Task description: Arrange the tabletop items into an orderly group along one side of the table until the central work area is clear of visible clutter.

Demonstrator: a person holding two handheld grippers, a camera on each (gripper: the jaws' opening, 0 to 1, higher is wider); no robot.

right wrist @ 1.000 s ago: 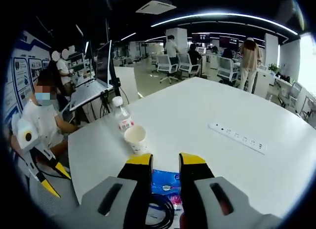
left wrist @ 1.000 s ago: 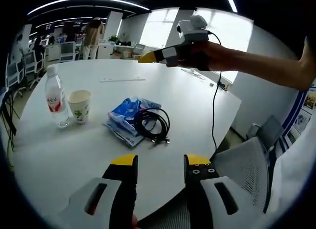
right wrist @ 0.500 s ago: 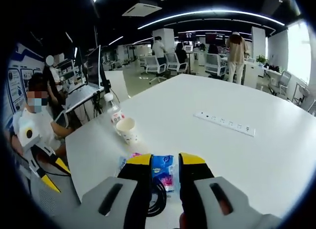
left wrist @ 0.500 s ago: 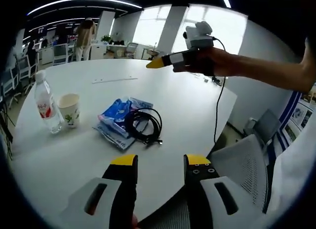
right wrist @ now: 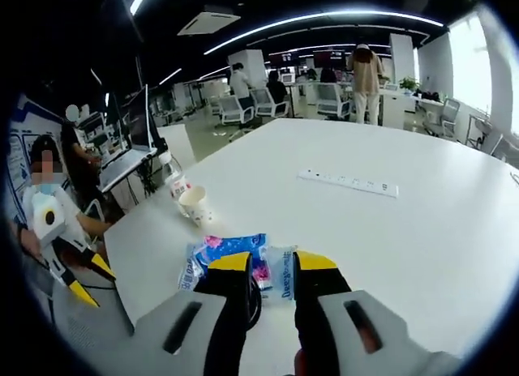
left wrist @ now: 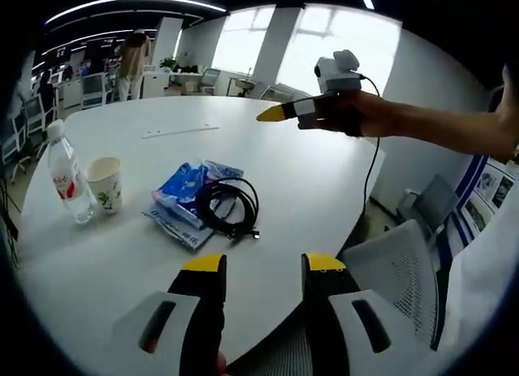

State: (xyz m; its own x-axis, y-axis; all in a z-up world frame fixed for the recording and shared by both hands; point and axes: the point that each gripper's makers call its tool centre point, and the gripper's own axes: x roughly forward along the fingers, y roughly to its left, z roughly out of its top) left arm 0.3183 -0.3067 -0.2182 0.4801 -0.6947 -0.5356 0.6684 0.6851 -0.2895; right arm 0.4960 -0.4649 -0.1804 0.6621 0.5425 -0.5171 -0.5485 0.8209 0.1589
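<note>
The right claw (right wrist: 272, 264), released and holding nothing, has pulled back from the blue packets (right wrist: 233, 250) just ahead, so tidying the bench (right wrist: 422, 230) is not yet begun.

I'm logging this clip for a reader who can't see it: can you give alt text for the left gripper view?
The left gripper, jaws apart and empty, points across a white table at a black cable coiled on blue packets. A paper cup stands beside a water bottle to their left. The right gripper hovers above the table's far side.
</note>
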